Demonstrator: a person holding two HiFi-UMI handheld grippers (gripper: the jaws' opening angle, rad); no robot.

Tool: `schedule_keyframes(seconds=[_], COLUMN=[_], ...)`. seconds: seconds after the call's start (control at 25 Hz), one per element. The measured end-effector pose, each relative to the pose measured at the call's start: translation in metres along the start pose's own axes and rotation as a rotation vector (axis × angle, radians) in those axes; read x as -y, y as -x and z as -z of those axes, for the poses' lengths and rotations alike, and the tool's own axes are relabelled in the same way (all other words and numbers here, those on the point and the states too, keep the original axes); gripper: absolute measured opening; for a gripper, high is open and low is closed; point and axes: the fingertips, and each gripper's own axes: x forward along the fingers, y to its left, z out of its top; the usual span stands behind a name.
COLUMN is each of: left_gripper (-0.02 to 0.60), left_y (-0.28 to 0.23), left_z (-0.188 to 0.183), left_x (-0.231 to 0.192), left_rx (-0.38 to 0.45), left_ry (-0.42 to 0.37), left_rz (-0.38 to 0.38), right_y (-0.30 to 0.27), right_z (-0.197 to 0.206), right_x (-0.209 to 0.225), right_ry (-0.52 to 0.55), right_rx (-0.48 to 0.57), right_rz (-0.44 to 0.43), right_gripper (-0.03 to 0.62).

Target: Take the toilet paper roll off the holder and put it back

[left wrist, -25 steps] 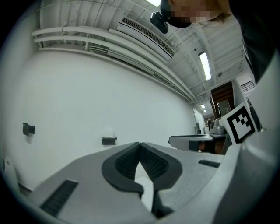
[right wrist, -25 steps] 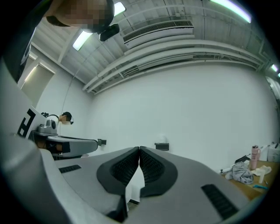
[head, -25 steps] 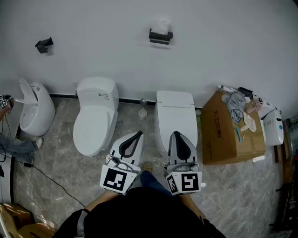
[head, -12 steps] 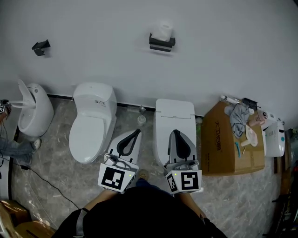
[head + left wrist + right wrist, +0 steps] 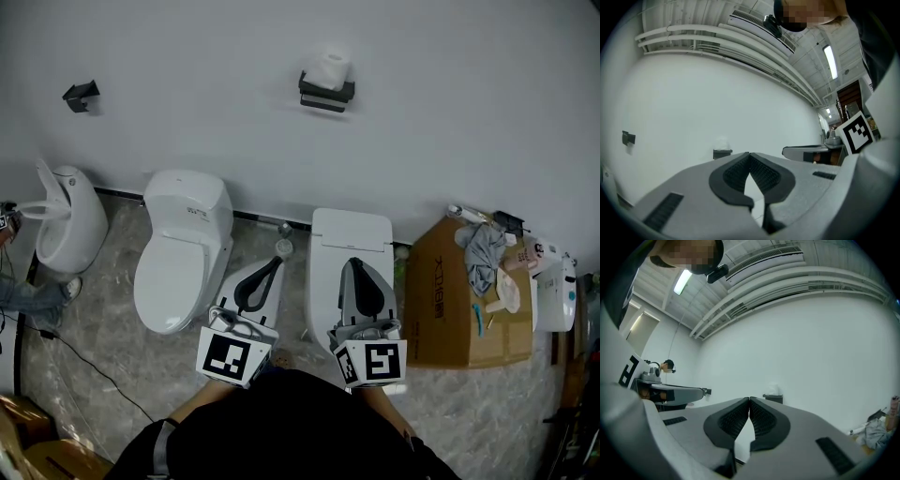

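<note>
left gripper [image 5: 278, 262], right gripper [image 5: 353, 262], jaws closed, empty

Toilet paper roll [image 5: 331, 68]: white, small, sits on top of holder [image 5: 325, 94], touching it, not hung under it. From head view it looks a bit tilted, top leaning right. Holder: dark, flat, shelf-like bracket, fixed to white wall [image 5: 187, 56], high up, approx. over left part of the square-tank toilet [image 5: 352, 234], well apart from it. In both gripper views roll = pale blurry lump on the dark bracket, far off. Core, loose end, how full: can't tell.
</note>
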Motion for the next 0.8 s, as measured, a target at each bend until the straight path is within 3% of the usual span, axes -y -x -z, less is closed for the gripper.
schedule_keyframes(seconds=[0.4, 0.8], left_gripper=[0.006, 0.006], left_y=[-0.013, -0.052], left_z=[0.01, 0.015], left_x=[-0.01, -0.029], left_rx=[-0.033, 0.002], left_ry=[0.008, -0.017], left_rz=[-0.021, 0.007], right_y=[-0.015, -0.05], right_z=[0.013, 0.024], right_x=[0.012, 0.032], right_ry=[-0.022, -0.02], right_rx=[-0.014, -0.02], right_rz=[0.001, 0.023], right_gripper=[0.023, 0.023])
